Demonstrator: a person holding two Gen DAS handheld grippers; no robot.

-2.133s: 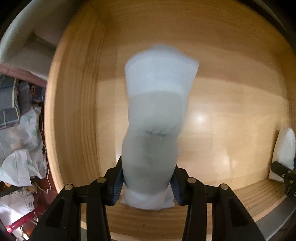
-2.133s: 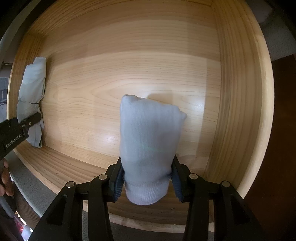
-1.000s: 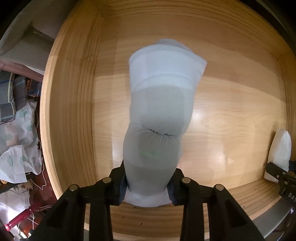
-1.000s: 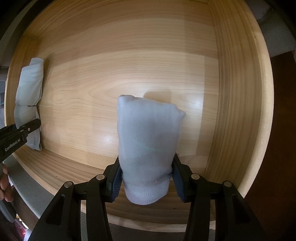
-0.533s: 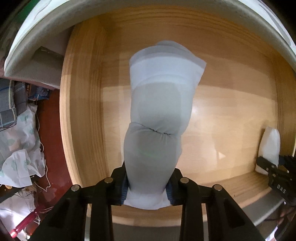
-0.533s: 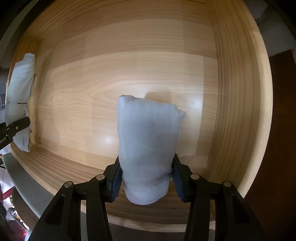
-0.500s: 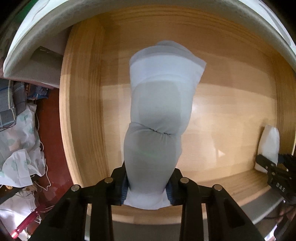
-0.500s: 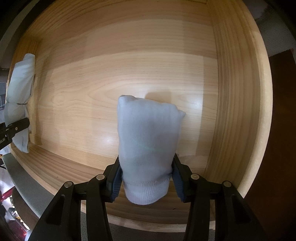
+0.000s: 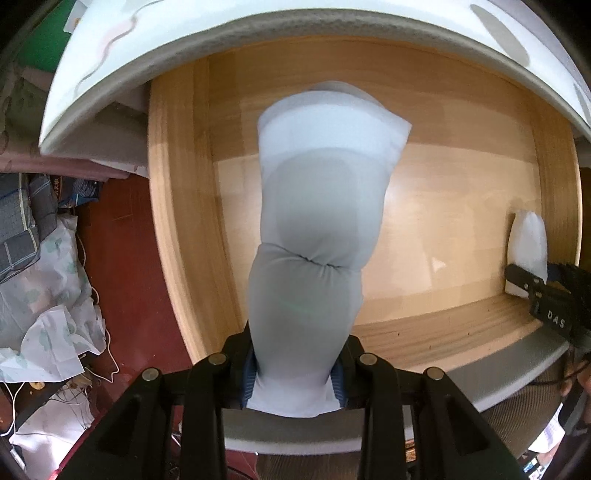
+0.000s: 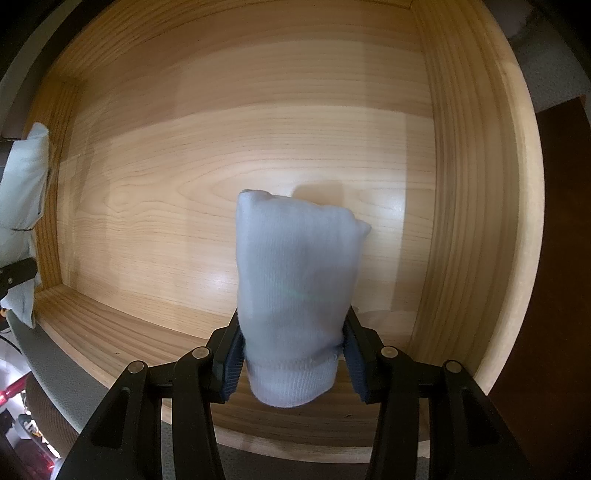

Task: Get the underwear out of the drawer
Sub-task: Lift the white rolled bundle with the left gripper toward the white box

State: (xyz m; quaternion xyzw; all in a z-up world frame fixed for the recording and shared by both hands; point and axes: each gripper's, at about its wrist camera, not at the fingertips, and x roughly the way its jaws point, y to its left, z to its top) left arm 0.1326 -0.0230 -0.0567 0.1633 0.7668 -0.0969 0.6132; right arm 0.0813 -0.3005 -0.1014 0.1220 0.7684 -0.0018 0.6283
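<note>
The left gripper (image 9: 293,373) is clamped on a rolled grey-white underwear bundle (image 9: 317,236), held above the left end of the open wooden drawer (image 9: 177,206). The right gripper (image 10: 293,354) is clamped on a second, pale blue ribbed roll (image 10: 295,280), which hangs over the drawer floor near the right side wall. A white cabinet top (image 9: 258,33) overhangs the drawer.

drawer (image 10: 480,184) floor bare between rolls | white top (image 9: 295,22) overhangs rear
</note>
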